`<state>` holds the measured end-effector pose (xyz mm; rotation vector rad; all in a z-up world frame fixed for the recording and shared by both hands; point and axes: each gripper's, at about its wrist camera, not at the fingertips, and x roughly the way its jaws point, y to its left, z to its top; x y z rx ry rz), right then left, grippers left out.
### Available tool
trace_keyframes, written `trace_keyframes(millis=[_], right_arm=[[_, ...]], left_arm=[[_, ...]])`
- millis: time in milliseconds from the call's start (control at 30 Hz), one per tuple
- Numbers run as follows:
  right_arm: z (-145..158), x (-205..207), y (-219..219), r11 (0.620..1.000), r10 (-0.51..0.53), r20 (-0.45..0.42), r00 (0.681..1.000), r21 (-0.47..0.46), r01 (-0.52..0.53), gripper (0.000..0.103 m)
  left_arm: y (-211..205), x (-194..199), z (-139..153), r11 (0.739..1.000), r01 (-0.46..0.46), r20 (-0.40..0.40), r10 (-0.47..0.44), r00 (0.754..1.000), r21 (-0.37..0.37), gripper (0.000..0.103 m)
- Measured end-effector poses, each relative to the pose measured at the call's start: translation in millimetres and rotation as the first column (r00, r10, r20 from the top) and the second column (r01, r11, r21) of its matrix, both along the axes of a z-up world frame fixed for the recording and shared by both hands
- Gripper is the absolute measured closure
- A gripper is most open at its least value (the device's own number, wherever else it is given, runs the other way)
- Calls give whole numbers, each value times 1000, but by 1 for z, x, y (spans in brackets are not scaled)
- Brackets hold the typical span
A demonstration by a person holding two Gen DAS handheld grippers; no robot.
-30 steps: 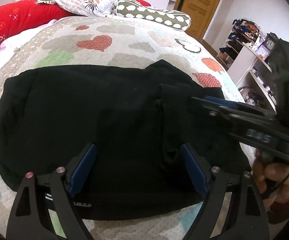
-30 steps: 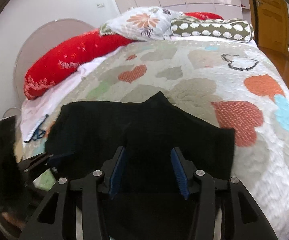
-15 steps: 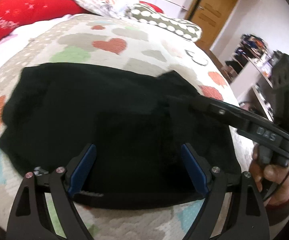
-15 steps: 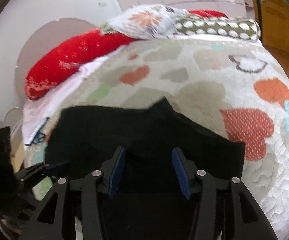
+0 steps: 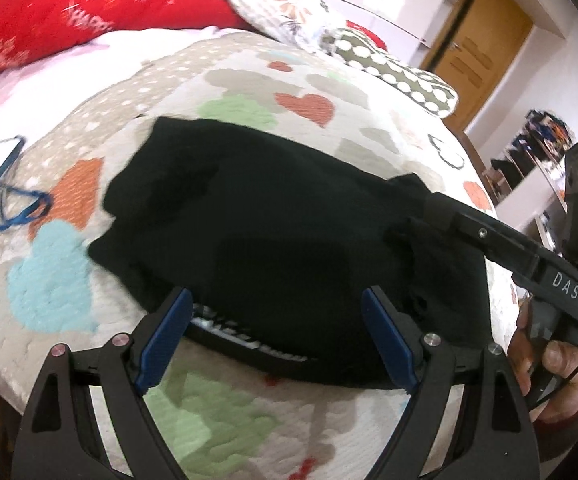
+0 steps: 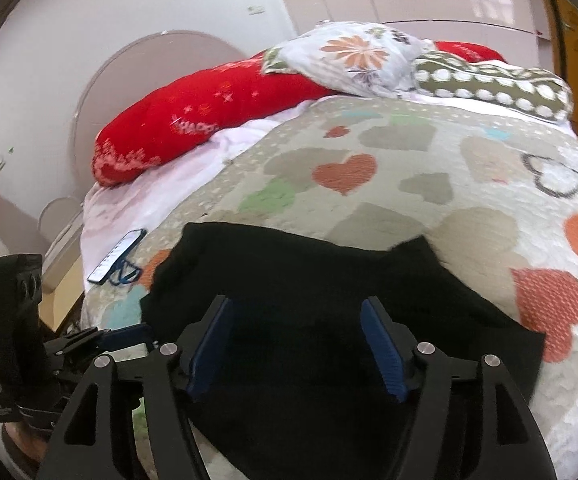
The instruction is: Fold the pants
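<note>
The black pants [image 5: 273, 232] lie folded into a compact block on the heart-patterned quilt [image 5: 249, 92], waistband with white lettering at the near edge. They also show in the right wrist view [image 6: 329, 304]. My left gripper [image 5: 277, 328] is open and empty, just above the waistband edge. My right gripper [image 6: 297, 340] is open and empty, hovering over the pants' near right part; it shows from the side in the left wrist view [image 5: 433, 208], its tip over the pants.
A red pillow [image 6: 209, 116], a floral pillow [image 6: 353, 56] and a dotted bolster [image 6: 493, 84] lie at the head of the bed. A phone with a blue cord [image 6: 117, 256] lies left of the pants. A door [image 5: 473, 56] and shelves [image 5: 537, 164] stand at the right.
Both grippers have pulled back towards the near edge and swung left. The left gripper now sits at the waistband instead of over the pants' middle. The pants have not moved.
</note>
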<state>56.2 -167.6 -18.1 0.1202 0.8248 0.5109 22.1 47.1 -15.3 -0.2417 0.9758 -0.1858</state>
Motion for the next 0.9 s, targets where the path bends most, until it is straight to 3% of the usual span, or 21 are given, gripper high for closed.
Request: trace_keyframes(millis=[233,467,733,900], right_arm=[[-3,18,37,996,85,-23,996,-35,-86,32],[-6,44,72,980,188,-45,981,-53,-190,24],[-14,79,112,952,272,-65,960,-125,-278,21],[-24,99,134,934,312,-79,947,-157,-321,20]], left_arm=[[34,-7,-11,992,-105,-53,101,993,-76,16],[70,-13,-30,939,-268,-143,241,960,-218,15],[64,-4,-37,933,-302,-137,279,950,-196,12],[60,7,-41,926,-308,-143,282,949,-216,0]])
